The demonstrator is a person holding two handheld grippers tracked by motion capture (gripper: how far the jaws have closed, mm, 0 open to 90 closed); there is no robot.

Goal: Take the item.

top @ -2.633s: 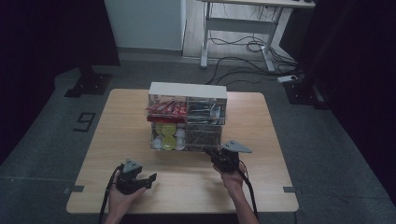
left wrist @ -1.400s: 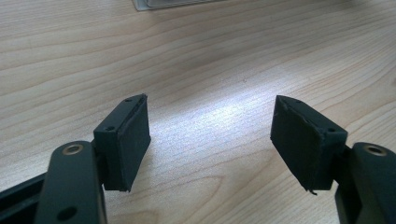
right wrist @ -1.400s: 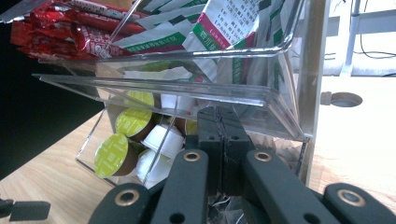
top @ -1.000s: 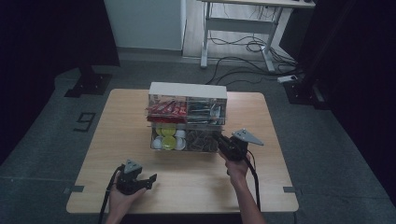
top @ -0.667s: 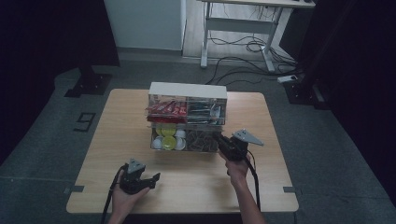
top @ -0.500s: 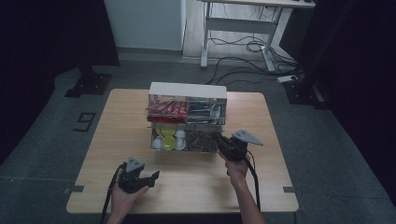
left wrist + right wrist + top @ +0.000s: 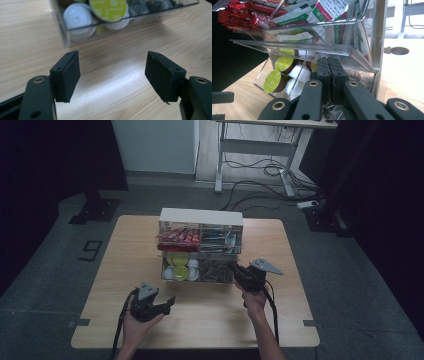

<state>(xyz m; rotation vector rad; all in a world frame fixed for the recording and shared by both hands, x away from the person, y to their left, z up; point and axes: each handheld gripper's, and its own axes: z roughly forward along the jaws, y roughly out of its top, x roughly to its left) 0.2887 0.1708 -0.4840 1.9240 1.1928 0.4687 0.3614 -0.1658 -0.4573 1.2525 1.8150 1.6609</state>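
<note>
The left gripper has lifted slightly (fingers apart); right gripper unmoved.

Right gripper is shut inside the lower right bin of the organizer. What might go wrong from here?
The right gripper sits shut just under the clear shelf; lifting as it withdraws may catch that edge and tip the clear organizer. Its jaws look pressed together, so the grab may come out empty. The left gripper hangs open, not steadying anything.
</note>
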